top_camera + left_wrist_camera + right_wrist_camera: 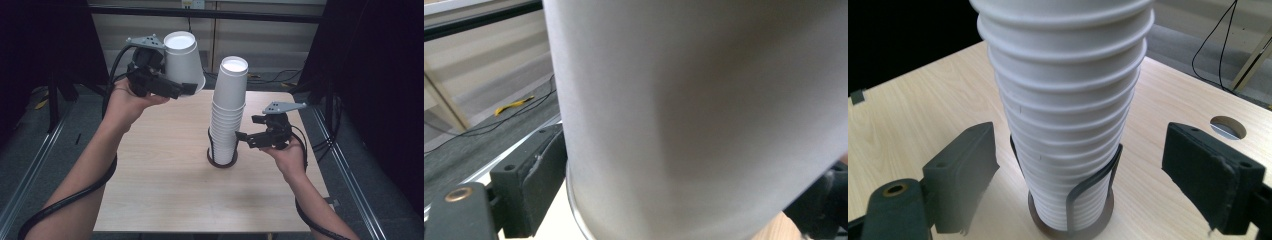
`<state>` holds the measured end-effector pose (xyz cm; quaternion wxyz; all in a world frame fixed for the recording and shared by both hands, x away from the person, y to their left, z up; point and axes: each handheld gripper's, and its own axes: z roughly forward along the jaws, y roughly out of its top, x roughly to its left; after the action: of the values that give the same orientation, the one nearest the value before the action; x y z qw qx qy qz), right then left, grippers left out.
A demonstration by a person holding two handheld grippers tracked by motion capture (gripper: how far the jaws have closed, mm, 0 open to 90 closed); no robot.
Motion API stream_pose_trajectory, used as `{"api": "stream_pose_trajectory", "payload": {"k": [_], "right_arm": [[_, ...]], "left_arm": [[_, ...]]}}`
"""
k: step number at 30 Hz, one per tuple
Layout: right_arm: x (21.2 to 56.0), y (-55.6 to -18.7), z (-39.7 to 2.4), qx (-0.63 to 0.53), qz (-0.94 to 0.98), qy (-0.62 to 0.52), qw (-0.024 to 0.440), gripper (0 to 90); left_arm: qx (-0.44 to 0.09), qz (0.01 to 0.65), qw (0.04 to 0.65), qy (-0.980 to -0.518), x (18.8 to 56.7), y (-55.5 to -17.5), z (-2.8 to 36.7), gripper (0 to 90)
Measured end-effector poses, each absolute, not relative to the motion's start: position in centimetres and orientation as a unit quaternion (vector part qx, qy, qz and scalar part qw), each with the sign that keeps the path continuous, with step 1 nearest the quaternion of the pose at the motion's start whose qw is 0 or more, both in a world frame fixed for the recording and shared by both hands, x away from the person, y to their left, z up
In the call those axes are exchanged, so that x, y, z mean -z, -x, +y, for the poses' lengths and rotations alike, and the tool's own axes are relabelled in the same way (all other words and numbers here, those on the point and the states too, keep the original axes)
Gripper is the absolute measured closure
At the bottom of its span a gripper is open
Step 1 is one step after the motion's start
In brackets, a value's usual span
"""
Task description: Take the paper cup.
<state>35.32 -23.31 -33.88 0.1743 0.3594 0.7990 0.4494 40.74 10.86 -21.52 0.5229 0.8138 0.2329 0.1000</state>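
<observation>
Left tongs (184,90) clamped on an upturned cup (182,62), held aloft beside the stack (227,115). Right tongs (243,138) spread wide, stack just ahead between jaws, untouched, on counter (160,190).

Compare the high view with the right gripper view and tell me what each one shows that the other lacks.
High view alone: the left gripper holding a single paper cup upside down in the air, and both forearms.

Right gripper view alone: a round hole in the tabletop, and the right gripper with its jaws open and clear of the cups.

Both: the upside-down stack of cups in its dark holder on the wooden table.
</observation>
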Motion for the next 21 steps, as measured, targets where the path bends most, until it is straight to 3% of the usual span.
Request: {"api": "stream_pose_trajectory", "payload": {"k": [21], "right_arm": [[35.2,-34.3,-23.6,-0.438,0.818,-0.337,0.158,14.0]], "left_arm": [[-0.083,0.237,0.481,-0.840,26.1,-39.7,13.1,11.2]]}}
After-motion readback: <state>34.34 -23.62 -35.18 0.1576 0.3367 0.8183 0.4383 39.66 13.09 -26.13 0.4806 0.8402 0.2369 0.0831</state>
